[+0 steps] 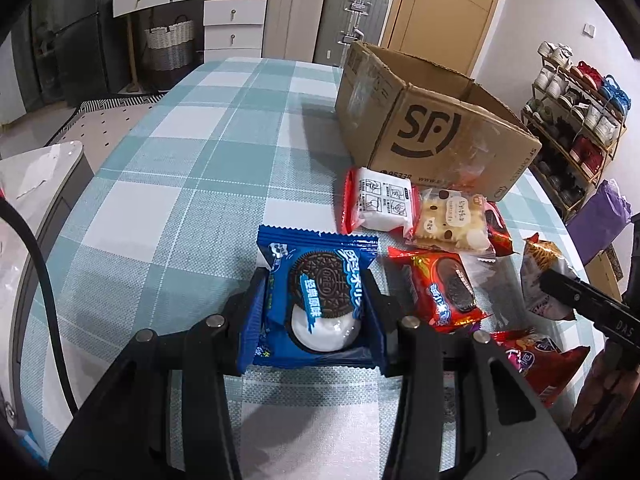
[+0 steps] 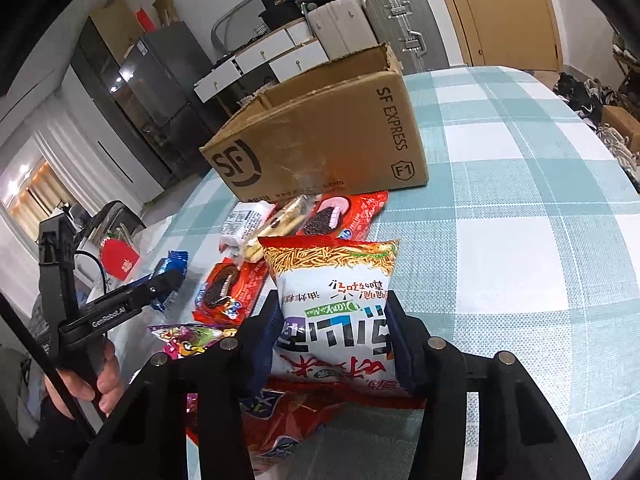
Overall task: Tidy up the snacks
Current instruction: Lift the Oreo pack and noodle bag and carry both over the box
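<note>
My left gripper is shut on a blue Oreo pack, which sits between its pads just above the checked tablecloth. My right gripper is shut on a white-and-orange noodle snack bag, both pads pressing its sides. In the left wrist view that bag shows at the right edge. A red chip bag lies under it. An open SF cardboard box stands beyond the snack pile. The pile holds a red Oreo pack, a white-and-red pack and a clear biscuit pack.
A shoe rack stands to the right of the table and suitcases beyond its far end. A person's hand holds the left gripper's handle at the left of the right wrist view. A pink candy bag lies near it.
</note>
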Demonstrator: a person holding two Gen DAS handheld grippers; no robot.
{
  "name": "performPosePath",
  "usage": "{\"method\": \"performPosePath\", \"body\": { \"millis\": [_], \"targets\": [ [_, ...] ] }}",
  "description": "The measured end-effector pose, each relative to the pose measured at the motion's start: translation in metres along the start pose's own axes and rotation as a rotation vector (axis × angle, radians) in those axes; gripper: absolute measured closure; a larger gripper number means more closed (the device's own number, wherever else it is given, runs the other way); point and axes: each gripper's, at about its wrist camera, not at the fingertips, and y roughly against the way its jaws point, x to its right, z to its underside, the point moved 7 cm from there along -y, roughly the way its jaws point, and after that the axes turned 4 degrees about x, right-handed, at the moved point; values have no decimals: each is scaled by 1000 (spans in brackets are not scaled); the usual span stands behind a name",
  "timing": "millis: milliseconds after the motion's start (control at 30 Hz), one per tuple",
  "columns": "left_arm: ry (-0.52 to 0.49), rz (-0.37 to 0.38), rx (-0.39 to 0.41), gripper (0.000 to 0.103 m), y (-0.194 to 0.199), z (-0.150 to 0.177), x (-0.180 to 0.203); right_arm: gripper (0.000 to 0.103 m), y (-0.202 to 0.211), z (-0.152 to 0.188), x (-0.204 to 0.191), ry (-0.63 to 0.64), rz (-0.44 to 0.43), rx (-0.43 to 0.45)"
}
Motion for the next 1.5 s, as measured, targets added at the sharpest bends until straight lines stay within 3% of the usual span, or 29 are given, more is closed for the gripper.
{"method": "performPosePath", "body": {
  "millis": [500, 567, 700, 933, 1100, 1300, 1500],
  "targets": [
    [-20, 21, 47, 62, 13, -6, 8, 54, 33, -16, 0, -28, -48, 125],
    [19, 65, 61, 62, 22, -10, 6, 54, 38, -16, -3, -26, -47, 138],
    [10, 49, 93, 62, 40, -16, 6, 54, 53, -21, -15, 2, -49, 170],
    [26, 112, 97, 62, 76, -24, 13, 54, 84, -33, -44, 16, -71, 192],
    [2, 169, 123, 62, 114, -46, 33, 54, 118, -55, -76, 59, -106, 233],
    [-53, 168, 162, 62, 147, -82, 60, 54, 157, -91, -110, 98, -137, 282],
    [-90, 167, 167, 62, 155, -118, 87, 54, 173, -126, -129, 114, -160, 301]
  ]
}}
